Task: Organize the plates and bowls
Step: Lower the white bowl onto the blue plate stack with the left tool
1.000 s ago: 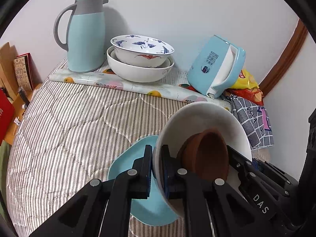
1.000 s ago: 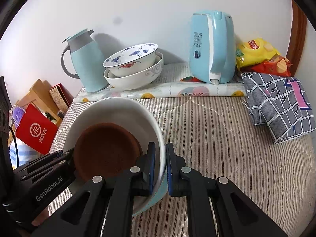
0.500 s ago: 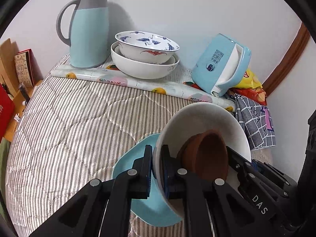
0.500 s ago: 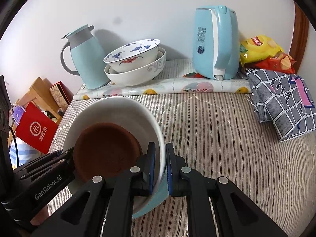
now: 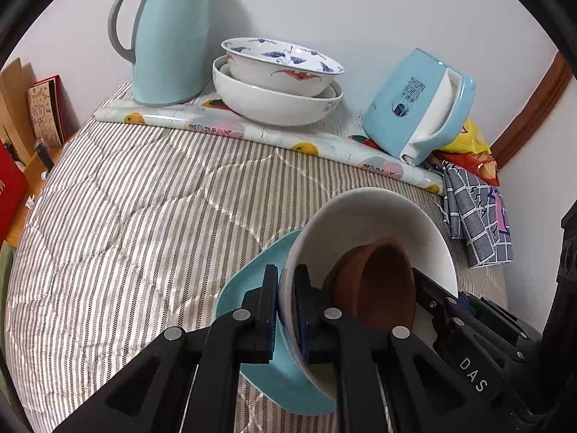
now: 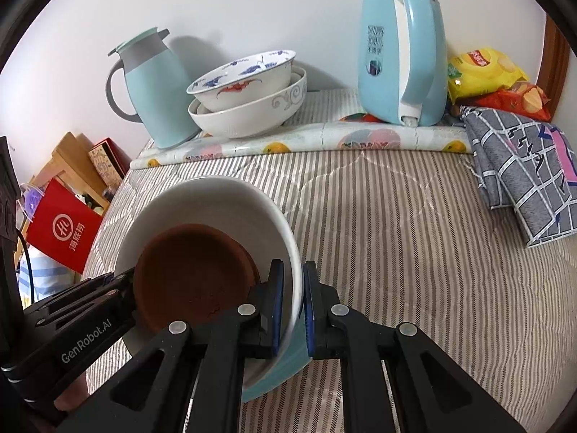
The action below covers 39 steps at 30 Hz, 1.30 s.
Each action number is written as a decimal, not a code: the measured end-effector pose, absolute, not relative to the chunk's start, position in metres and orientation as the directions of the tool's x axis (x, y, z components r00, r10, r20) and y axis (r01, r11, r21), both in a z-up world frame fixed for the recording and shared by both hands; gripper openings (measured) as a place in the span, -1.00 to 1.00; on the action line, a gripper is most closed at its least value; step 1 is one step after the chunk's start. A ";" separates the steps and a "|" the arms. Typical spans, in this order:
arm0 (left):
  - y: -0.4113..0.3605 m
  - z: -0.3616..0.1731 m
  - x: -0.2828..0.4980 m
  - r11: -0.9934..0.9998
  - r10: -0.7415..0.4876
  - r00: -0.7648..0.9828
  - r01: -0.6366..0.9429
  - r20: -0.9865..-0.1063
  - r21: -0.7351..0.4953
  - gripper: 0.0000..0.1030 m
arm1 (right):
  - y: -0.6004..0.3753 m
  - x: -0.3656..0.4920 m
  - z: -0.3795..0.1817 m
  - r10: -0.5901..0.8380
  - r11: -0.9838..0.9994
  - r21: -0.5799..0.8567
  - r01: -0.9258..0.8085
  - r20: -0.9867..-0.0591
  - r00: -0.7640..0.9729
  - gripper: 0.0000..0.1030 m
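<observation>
Left wrist view: the left gripper (image 5: 286,303) is clamped on the near rim of the white bowl (image 5: 371,216), which carries a brown bowl (image 5: 378,288) above the blue plate (image 5: 252,288). The right gripper (image 6: 293,306) pinches the opposite rim. The stacked bowls (image 6: 249,93) lie straight ahead across the bed (image 6: 396,234).
</observation>
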<state>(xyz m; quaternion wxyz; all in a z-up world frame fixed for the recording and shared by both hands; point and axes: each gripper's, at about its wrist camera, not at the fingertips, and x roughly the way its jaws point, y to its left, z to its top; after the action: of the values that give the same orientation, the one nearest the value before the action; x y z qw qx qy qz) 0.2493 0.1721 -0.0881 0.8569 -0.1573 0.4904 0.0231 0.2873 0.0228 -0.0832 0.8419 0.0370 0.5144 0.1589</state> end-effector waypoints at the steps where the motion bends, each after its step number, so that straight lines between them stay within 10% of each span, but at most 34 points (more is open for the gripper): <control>1: 0.173 -0.090 0.249 0.949 -0.115 0.514 -0.196 -0.850 -0.247 -0.81 | 0.024 0.287 -0.085 0.306 0.946 0.226 -0.230 -0.856 0.417 -0.80; 39: 0.189 -0.126 0.252 0.942 -0.150 0.464 -0.202 -0.873 -0.269 -0.70 | 0.032 0.287 -0.119 0.307 0.948 0.251 -0.194 -0.880 0.363 -0.77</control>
<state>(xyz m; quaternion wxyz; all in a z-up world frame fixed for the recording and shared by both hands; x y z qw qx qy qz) 0.2523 0.1893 -0.1264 0.8384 -0.1702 0.5176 0.0155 0.2873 0.0323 -0.1194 0.8238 0.0520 0.5436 0.1520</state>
